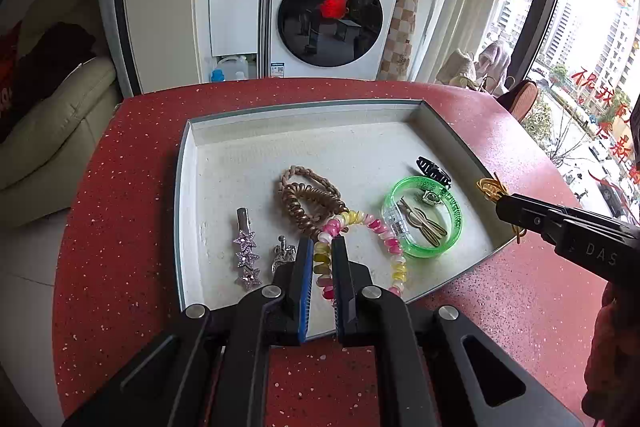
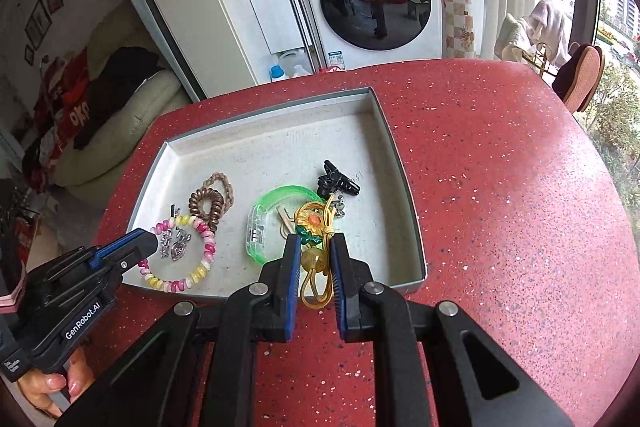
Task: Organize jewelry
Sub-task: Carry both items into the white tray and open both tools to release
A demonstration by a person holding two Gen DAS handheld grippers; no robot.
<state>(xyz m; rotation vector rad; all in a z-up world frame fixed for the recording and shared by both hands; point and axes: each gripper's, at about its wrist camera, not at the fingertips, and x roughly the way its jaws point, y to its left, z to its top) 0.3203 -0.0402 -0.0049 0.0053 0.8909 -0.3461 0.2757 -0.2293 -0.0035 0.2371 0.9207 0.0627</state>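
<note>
A white tray (image 1: 224, 163) (image 2: 384, 131) on the red table holds jewelry. My right gripper (image 2: 314, 241) is shut on a yellow hair tie with a sunflower charm (image 2: 310, 223) and holds it over the tray's near right part; its yellow loops also show in the left wrist view (image 1: 490, 189). My left gripper (image 1: 322, 245) hangs over the pink and yellow bead bracelet (image 1: 382, 231) (image 2: 202, 267) with its jaws narrowly apart; whether it grips the beads is unclear. A green bangle (image 1: 452, 217) (image 2: 276, 197) lies in the tray around tan hair pins (image 1: 424, 223).
The tray also holds a brown coil hair tie (image 1: 308, 205) (image 2: 206, 205), a braided tan loop (image 1: 308, 175), a star hair clip (image 1: 246, 255), a silver charm (image 1: 282, 253) and a black claw clip (image 1: 434, 171) (image 2: 336, 181). The red table (image 2: 500, 187) ends near a window at right.
</note>
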